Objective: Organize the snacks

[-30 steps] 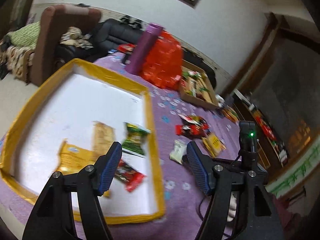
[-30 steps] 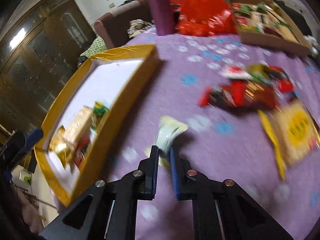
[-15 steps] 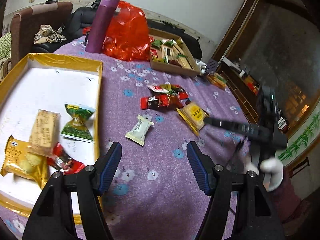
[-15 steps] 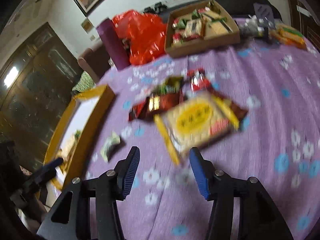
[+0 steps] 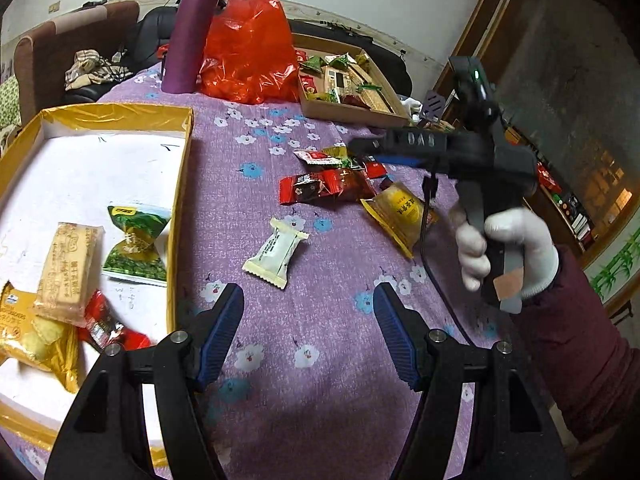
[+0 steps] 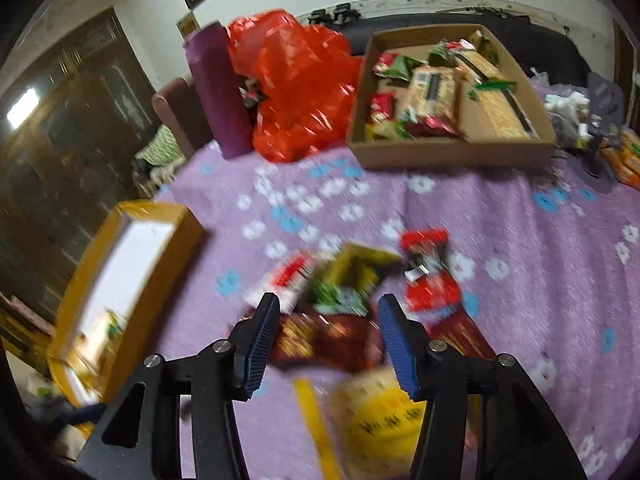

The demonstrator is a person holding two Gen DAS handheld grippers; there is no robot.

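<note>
Left gripper (image 5: 308, 332), jaws wide and empty, is hovering low over the purple cloth (image 5: 320, 380) beside the tray (image 5: 182, 184), aimed toward the white sweet (image 5: 276, 254) lying alone near the tray wall; probably the nearest loose item to collect. Right gripper (image 6: 326, 336), also spread wide and carrying nothing, is hanging over the snack pile (image 6: 348, 288), its fingers flanking the dark red packet (image 6: 324, 340), apparently lining up a grasp. The yellow packet (image 6: 384, 412) is lying just beneath its frame. The tray is holding four snacks in its near end, among them a green sweet (image 5: 138, 244) and a biscuit bar (image 5: 66, 268), leaving white floor free for more. Cardboard box (image 6: 448, 148), red bag (image 6: 300, 92) and bottle (image 6: 218, 92) are standing at the far edge, well apart from the work.
</note>
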